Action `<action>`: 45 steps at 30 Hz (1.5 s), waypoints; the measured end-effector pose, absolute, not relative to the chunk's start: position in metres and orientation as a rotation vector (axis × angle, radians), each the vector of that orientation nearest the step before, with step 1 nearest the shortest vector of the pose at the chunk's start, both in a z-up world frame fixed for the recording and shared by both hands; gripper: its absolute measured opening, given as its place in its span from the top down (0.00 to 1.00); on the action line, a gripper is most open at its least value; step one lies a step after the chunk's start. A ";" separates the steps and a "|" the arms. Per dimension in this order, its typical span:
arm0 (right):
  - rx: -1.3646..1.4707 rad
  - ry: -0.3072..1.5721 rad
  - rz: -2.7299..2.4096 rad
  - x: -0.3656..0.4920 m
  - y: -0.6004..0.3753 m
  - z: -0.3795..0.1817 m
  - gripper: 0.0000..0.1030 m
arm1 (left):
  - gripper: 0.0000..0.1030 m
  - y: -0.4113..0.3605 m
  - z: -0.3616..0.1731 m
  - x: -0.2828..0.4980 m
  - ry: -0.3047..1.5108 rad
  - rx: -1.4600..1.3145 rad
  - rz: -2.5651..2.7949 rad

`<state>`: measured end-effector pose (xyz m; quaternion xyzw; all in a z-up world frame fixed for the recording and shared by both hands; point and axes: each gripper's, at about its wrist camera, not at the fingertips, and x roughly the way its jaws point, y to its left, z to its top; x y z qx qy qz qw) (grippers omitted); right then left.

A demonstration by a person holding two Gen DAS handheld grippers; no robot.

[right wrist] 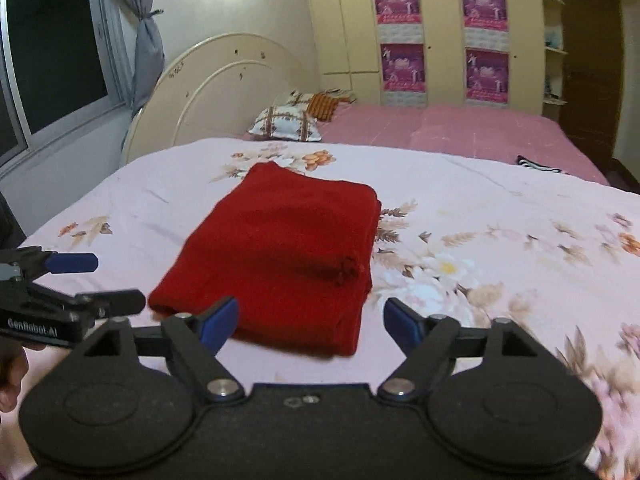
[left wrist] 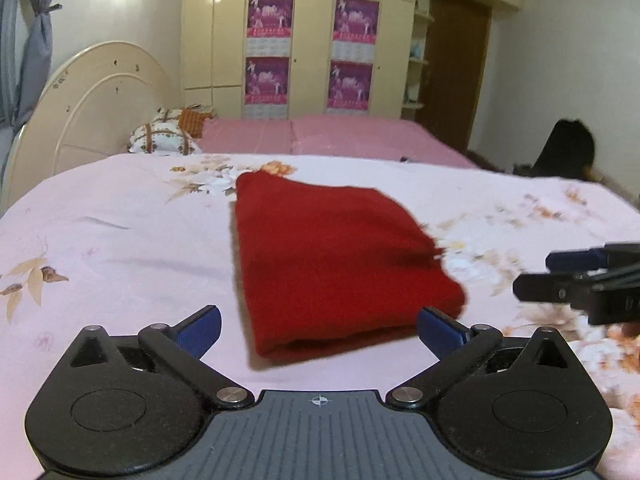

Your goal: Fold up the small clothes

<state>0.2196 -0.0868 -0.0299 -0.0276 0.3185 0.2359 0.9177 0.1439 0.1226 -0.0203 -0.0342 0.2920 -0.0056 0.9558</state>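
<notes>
A folded red garment point(left wrist: 332, 268) lies flat on the bed's pale pink floral bedspread point(left wrist: 120, 240), in the centre of the left wrist view. It is a compact rectangle, with its rounded fold edge nearest the camera and a small bunched bit at its right edge; the same piece shows in the centre of the right wrist view point(right wrist: 280, 256).

The left claw point(left wrist: 320, 326) fills the bottom of its own view, its blue-padded fingers point(left wrist: 200, 330) spread wide apart. The near edge of the garment sits between them in the picture, but neither pad touches the cloth and nothing is gripped. The right claw point(right wrist: 310, 322) stands likewise at the bottom of its view, fingers point(right wrist: 218, 322) well apart, with the garment's near right corner between them and unheld.

Each claw appears in the other's camera: the right one enters at the right edge of the left view point(left wrist: 536, 274), the left one at the left edge of the right view point(right wrist: 120, 282), both beside the garment and clear of it. Part of a hand point(right wrist: 12, 376) shows at the lower left edge of the right view.

Farther up the frame are patterned pillows point(right wrist: 286, 124), a cream rounded headboard point(right wrist: 212, 88), a plain pink sheet point(right wrist: 460, 128) and a cream wardrobe point(right wrist: 440, 20) bearing purple posters.
</notes>
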 end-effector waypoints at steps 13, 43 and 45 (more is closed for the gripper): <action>-0.071 0.582 0.396 0.114 -0.115 0.008 0.12 | 0.00 0.104 0.007 0.047 0.562 -0.102 -0.047; -0.051 0.510 0.350 0.072 -0.122 0.019 0.11 | 0.00 0.078 0.028 0.014 0.513 -0.068 -0.077; -0.050 0.510 0.348 0.072 -0.120 0.019 0.11 | 0.00 0.078 0.029 0.013 0.514 -0.069 -0.075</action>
